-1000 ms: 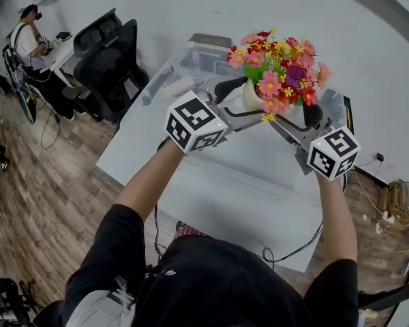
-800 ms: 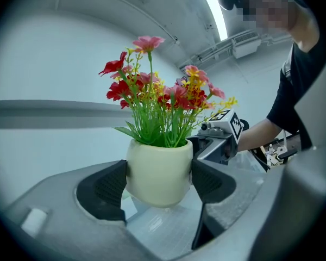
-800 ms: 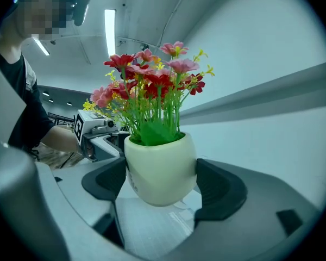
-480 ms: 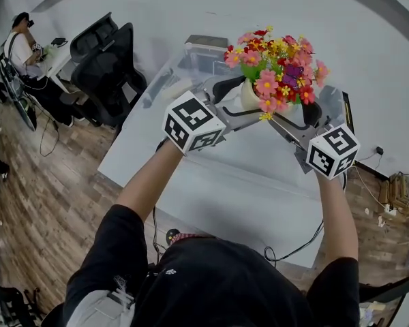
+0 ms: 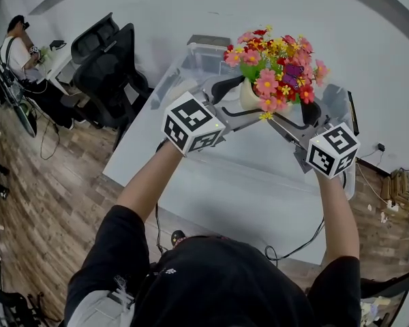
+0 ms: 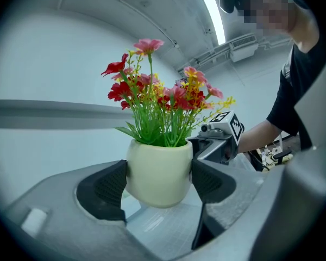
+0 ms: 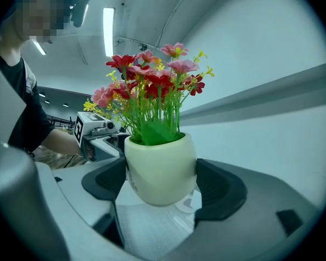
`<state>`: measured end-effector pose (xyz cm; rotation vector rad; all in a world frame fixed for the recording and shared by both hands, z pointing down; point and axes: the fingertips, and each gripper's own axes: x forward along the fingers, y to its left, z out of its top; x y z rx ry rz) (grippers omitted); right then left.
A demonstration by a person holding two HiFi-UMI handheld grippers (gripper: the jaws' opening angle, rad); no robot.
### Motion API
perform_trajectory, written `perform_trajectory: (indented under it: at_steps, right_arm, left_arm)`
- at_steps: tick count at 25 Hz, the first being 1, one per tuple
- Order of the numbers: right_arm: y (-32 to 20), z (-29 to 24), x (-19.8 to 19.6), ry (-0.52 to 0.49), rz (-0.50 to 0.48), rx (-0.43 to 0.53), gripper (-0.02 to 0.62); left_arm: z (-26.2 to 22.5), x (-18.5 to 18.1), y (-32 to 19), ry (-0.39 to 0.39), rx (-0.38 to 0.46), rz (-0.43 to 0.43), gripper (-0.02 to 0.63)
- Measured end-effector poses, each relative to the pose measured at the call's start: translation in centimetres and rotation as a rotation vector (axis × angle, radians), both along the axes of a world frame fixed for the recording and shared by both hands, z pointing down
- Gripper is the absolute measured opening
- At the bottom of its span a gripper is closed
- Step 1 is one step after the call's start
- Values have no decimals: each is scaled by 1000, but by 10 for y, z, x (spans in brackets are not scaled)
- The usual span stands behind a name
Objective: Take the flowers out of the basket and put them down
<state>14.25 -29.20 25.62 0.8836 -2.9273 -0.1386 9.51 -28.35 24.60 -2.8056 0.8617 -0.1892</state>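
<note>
A cream pot (image 5: 249, 95) of red, pink and yellow flowers (image 5: 276, 60) hangs in the air above the white table (image 5: 211, 182). Both grippers grasp it from opposite sides. My left gripper (image 6: 159, 181) is shut on the pot (image 6: 159, 170), with its dark pads (image 6: 111, 186) pressed on the pot's flanks. My right gripper (image 7: 160, 182) is shut on the same pot (image 7: 160, 165) in the same way. The right gripper's marker cube (image 6: 228, 125) shows behind the pot in the left gripper view. The left gripper's cube (image 7: 89, 128) shows in the right gripper view.
A clear box with a grey lid (image 5: 206, 52) stands at the table's far end, against the pale wall. Two black office chairs (image 5: 109, 60) stand left of the table. A person sits at a desk (image 5: 17, 43) at far left. Cables lie on the wooden floor (image 5: 27, 182).
Almost nothing: the pot stays gripped by both grippers in about the same place above the table, and only the head view has shifted slightly.
</note>
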Motion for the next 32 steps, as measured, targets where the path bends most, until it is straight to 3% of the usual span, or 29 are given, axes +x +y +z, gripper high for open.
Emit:
perform_trajectory:
  at_steps: [20, 32]
  right_arm:
    - [4, -11, -6, -20, -8, 54, 414]
    - [22, -28, -23, -14, -57, 61, 414]
  left_arm:
    - [-12, -6, 5, -15, 58, -14, 377]
    - [-28, -22, 25, -23, 50, -71, 377]
